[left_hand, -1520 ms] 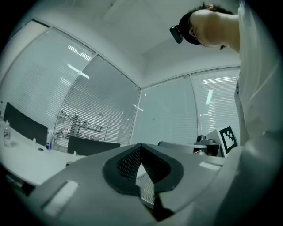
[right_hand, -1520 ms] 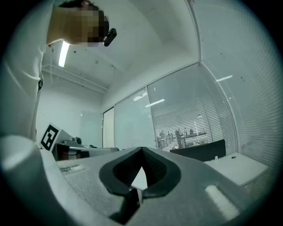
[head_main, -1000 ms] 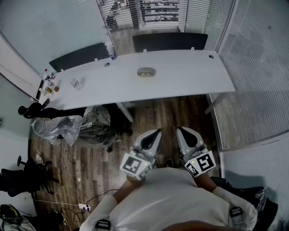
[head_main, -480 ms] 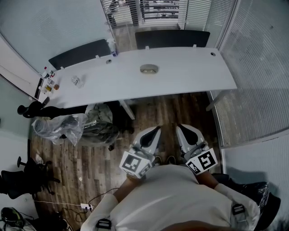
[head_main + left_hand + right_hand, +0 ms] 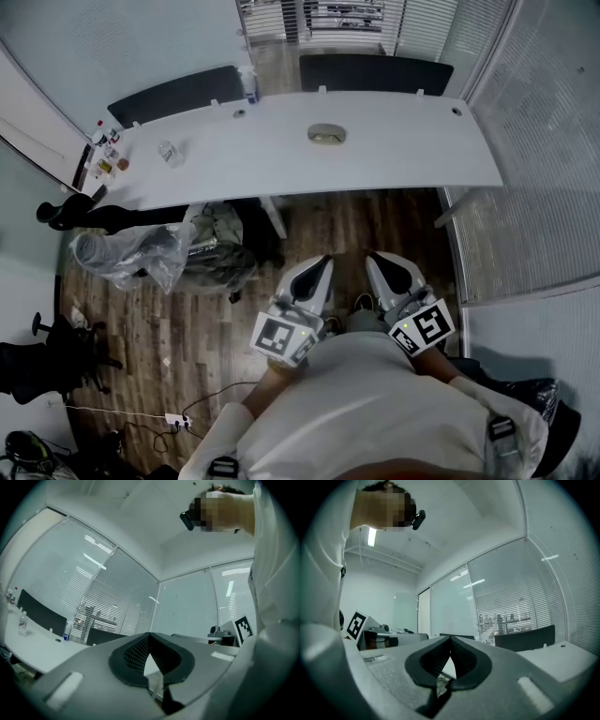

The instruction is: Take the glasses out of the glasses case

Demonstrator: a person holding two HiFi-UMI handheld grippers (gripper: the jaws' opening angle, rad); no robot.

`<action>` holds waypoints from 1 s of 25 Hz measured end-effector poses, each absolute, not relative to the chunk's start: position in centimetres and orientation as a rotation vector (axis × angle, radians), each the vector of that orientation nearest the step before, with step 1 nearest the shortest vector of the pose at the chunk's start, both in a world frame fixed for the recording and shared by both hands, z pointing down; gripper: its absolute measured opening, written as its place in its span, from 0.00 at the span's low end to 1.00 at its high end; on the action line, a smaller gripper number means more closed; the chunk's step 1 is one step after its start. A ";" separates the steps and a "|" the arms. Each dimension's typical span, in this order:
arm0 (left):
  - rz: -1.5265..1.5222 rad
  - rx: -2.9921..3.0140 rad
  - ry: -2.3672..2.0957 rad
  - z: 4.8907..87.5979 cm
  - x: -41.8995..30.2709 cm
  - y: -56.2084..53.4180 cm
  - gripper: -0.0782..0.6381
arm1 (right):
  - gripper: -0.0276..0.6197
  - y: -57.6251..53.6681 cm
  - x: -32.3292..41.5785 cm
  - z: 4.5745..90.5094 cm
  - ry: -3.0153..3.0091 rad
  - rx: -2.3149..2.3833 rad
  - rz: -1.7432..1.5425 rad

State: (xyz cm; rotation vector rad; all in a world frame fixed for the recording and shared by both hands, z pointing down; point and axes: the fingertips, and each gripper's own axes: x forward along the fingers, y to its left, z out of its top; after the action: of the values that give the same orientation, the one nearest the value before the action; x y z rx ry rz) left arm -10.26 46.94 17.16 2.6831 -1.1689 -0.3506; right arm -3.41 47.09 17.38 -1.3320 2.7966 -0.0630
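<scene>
A closed grey-green glasses case [image 5: 327,134] lies on the long white table [image 5: 394,159], far ahead of me in the head view. My left gripper [image 5: 322,265] and right gripper [image 5: 374,262] are held close to my body over the wooden floor, well short of the table. Both stand shut with nothing between their jaws. In the left gripper view the left gripper's [image 5: 149,635] tips meet, and in the right gripper view the right gripper's [image 5: 450,640] tips meet too. The case shows in neither gripper view.
Two dark chairs [image 5: 375,72] stand behind the table. Small bottles [image 5: 109,159] and a clear cup [image 5: 170,152] sit at its left end. A clear plastic bag [image 5: 127,253] and a bundle lie on the floor at left. Glass walls with blinds enclose the room.
The table and case have slid down and right in the head view as I walk toward them. Both grippers keep their pose by my body.
</scene>
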 end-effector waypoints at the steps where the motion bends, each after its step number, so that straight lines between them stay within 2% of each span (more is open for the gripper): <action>1: -0.355 2.681 -1.174 17.1 -10.5 46.8 0.11 | 0.04 46.9 -3.7 17.2 2.797 -1.324 -0.060; 14: -0.329 2.638 -1.275 18.7 -10.6 39.7 0.11 | 0.04 39.4 -2.9 18.5 2.787 -1.280 -0.111; 25: -0.217 2.649 -1.294 19.5 -4.0 26.7 0.11 | 0.05 26.2 3.9 19.3 2.758 -1.269 -0.176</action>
State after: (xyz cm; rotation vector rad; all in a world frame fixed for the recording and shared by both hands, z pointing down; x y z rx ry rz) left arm -4.04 26.71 19.49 2.6490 -1.2941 -0.2171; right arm 3.93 26.25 19.27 -1.2689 2.7580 -0.1759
